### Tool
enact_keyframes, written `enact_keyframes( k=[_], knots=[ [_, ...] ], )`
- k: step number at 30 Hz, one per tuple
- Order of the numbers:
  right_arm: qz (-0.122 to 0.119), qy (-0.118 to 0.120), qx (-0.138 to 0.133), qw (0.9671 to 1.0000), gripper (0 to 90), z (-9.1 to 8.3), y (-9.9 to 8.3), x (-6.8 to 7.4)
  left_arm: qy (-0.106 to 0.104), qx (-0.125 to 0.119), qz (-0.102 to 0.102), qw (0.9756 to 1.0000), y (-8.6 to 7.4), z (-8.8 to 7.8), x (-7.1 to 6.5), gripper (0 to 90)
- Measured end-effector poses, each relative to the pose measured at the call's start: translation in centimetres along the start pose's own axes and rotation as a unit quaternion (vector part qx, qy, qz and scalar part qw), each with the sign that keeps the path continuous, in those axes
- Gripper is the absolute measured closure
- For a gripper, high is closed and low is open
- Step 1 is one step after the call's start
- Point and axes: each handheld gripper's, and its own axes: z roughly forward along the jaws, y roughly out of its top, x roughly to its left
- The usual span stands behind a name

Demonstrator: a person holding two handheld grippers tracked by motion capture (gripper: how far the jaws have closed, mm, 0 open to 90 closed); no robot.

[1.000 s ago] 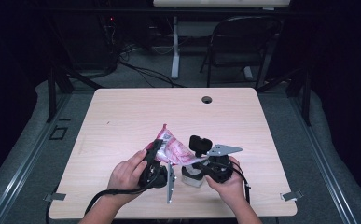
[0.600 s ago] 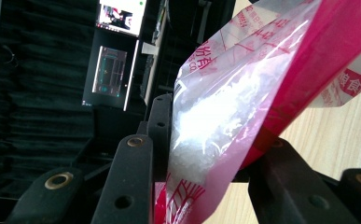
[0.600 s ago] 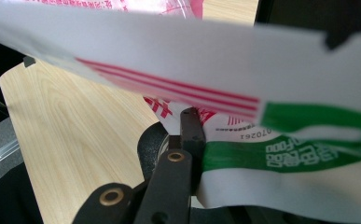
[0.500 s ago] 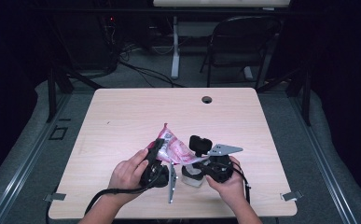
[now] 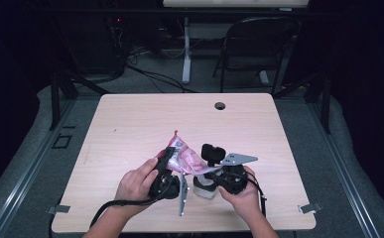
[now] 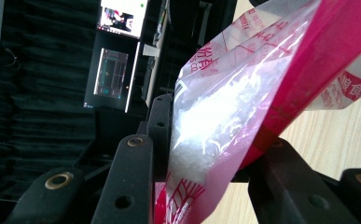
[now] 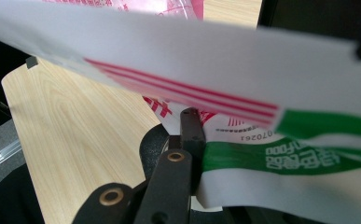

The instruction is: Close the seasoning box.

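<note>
— Crinkly clear plastic with pink-red printing: that's the pouch of white granules point(image 5: 185, 157), held up just over the pale wood-grain tabletop point(image 5: 130, 129) near the person's edge. Who has it?

— Both do. The left gripper point(image 5: 163, 166) has its black fingers point(image 6: 131, 182) clamped on the pouch's lower body; in the left gripper view the film bulges between them, with the white crystals packed behind it. The right gripper point(image 5: 218, 166) pinches a flat edge of the pouch, a white band with red stripes and a green stripe point(image 7: 271, 158), its fingers pressed together on the thin film.

— So which step is this?

— I'd judge a two-handed hold before opening, or tipping the contents out. A small white cup-like container point(image 5: 205, 187) sits on the tabletop just below the right gripper; I can't make out what is in it.

— And next?

— Probably a steady pull apart at the seal, or a tilt toward that container. The film is slick and floppy, and the granules shift, so the left grip must stay firm while the right pulls evenly, or the pouch could slip or spill.
</note>
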Motion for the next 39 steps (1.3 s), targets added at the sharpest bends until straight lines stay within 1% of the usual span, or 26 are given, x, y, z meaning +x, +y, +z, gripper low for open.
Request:
enact_keyframes(
  k=[11, 12, 13, 39],
  knots=[
    [0.000, -0.001, -0.001, 1.0000, 90.0, 0.01, -0.01, 0.03, 0.002, -0.004, 0.000, 1.0000, 0.13, -0.01, 0.09, 69.5],
    [0.000, -0.001, -0.001, 1.0000, 90.0, 0.01, 0.00, 0.03, -0.001, -0.001, -0.002, 1.0000, 0.14, -0.04, 0.10, 69.5],
    [0.000, 0.000, -0.001, 1.0000, 90.0, 0.01, 0.00, 0.03, 0.001, -0.004, -0.001, 1.0000, 0.14, -0.03, 0.13, 69.8],
    [0.000, 0.002, -0.003, 1.0000, 90.0, 0.02, 0.00, 0.04, 0.001, -0.004, 0.003, 1.0000, 0.34, -0.16, 0.35, 70.0]
  ],
)
